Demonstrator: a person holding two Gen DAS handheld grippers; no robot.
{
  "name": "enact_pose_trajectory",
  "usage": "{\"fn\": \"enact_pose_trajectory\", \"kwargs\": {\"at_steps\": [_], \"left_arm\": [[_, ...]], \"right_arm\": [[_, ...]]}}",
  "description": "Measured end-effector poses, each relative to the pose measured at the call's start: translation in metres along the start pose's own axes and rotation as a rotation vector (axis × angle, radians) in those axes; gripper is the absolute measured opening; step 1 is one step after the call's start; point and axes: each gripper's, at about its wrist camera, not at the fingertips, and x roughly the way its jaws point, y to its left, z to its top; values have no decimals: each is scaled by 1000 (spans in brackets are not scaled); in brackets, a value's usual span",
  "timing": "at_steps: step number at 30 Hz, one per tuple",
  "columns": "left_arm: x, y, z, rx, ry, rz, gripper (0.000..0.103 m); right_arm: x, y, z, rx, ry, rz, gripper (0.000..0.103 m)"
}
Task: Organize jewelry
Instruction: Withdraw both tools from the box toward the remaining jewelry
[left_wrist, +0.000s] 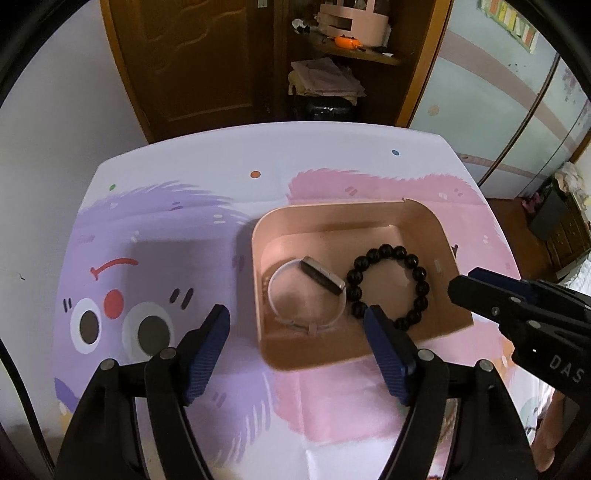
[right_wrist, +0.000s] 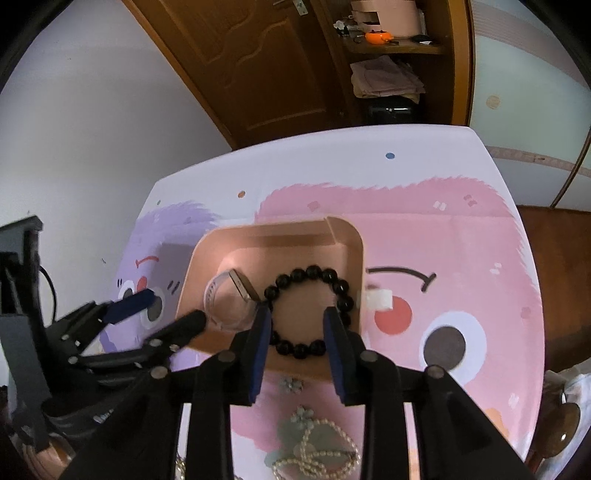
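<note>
A pink tray (left_wrist: 424, 229) (right_wrist: 347, 236) sits on the cartoon-printed table. In it lie a white wristband with a dark metal bar (left_wrist: 314, 295) (right_wrist: 231, 299) on the left and a black bead bracelet (left_wrist: 391, 288) (right_wrist: 308, 308) on the right. My left gripper (left_wrist: 295, 328) is open and empty, hovering over the tray's near left side. My right gripper (right_wrist: 295, 325) is open above the bead bracelet, its fingers straddling it without touching; it also shows in the left wrist view (left_wrist: 517, 314). A pearl necklace (right_wrist: 317, 450) lies on the table below the right gripper.
A small flower ornament (right_wrist: 291, 384) lies just in front of the tray. A small white block (right_wrist: 378, 299) sits right of the tray. A brown wooden door (left_wrist: 199, 62) and shelves with a pink organizer (left_wrist: 354, 22) stand behind the table.
</note>
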Motion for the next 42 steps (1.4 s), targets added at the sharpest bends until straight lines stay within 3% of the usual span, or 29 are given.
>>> {"fn": "enact_pose_trajectory", "kwargs": {"at_steps": [8,19,24,34,42], "left_arm": [[-32,2,-25,-10,-23,-16,80],[-78,2,-73,-21,-62,-72,81],[-90,13,-102,-16,-58,-49,81],[-89,40,-163,-17,-2,-15,81],[-67,31,-203,132,70,8,81]], "right_arm": [[-24,-8,-32,-16,-1,-12,30],[-59,0,-100,-47,1,-15,30],[-71,12,-133,-68,3,-17,30],[-83,18,-173,-74,9,-40,29],[-68,17,-207,-62,74,-64,29]]}}
